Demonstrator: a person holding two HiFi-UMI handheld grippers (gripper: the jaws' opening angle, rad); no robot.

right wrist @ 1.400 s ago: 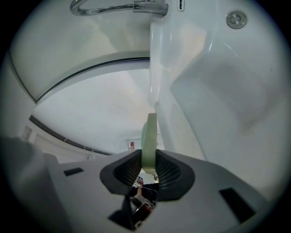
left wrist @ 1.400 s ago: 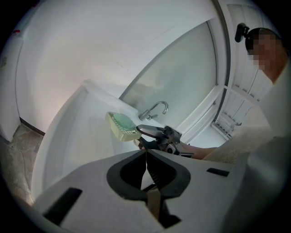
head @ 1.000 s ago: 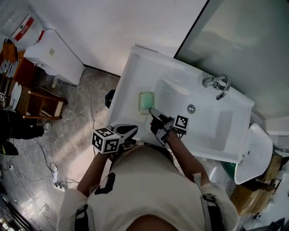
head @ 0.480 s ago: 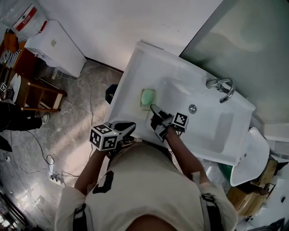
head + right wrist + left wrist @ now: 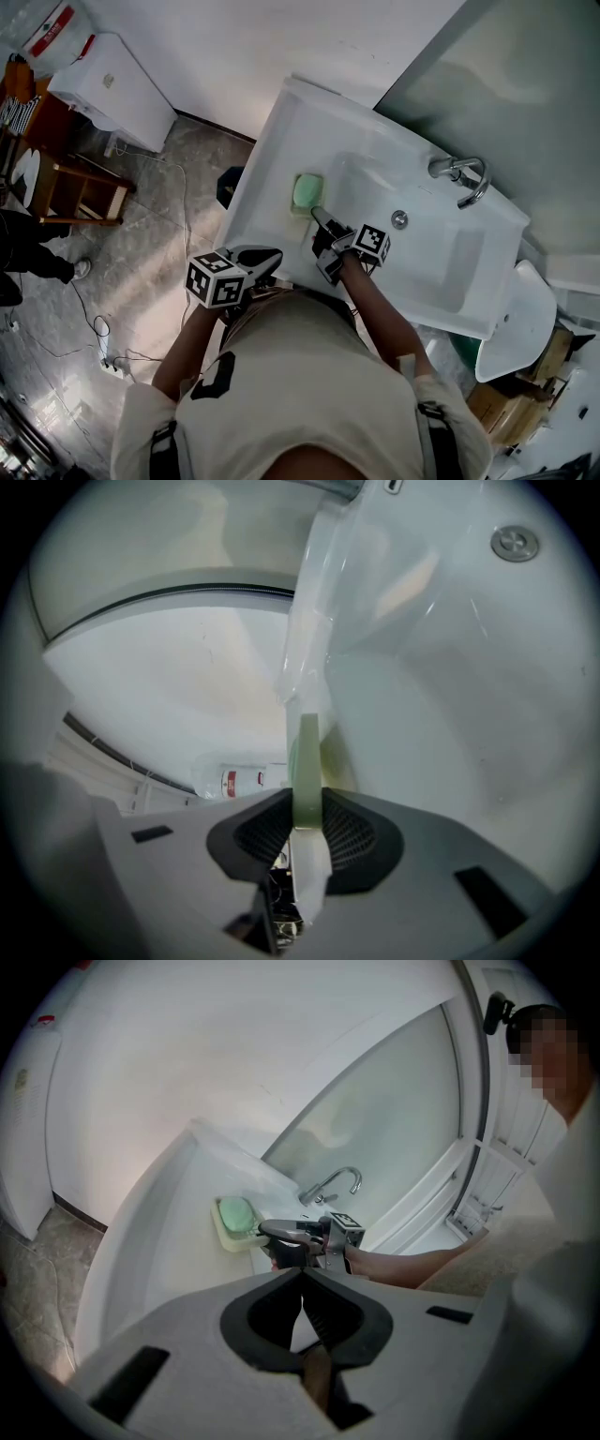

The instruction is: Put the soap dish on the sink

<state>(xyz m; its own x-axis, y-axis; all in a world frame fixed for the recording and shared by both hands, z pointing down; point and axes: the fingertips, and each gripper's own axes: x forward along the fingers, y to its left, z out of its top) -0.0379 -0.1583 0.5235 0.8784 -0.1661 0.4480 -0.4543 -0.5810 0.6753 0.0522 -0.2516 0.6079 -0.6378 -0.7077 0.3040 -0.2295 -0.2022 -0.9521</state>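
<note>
A white ceramic sink is standing against a white wall in a bathroom with a grey marbled floor. A greyish glass panel is rising behind the sink at 1 o'clock. A chrome curved faucet is sitting at about 2 o'clock from the sunken basin, and a round metal drain is showing in the basin's floor.

A pale rectangular soap dish carrying a green oval bar of soap is lying at the flat ledge at 9 o'clock from the basin, just beside the basin's edge. No view is showing whether its underside is fully resting on the ledge.

The right tongs are reaching in from 5 o'clock of the dish and are clamping its near rim. In the right gripper view the thin pale green edge of the dish is standing pinched between the two dark ribbed pads.

The left tongs are hanging well apart from the dish, at 7 o'clock from it, over the sink's front edge. Their jaws are pressing together with nothing between them, as the left gripper view is showing.

A person in a beige top is leaning over the sink from 6 o'clock. A white boxy cabinet and a brown wooden rack are standing on the floor at 10 o'clock.
</note>
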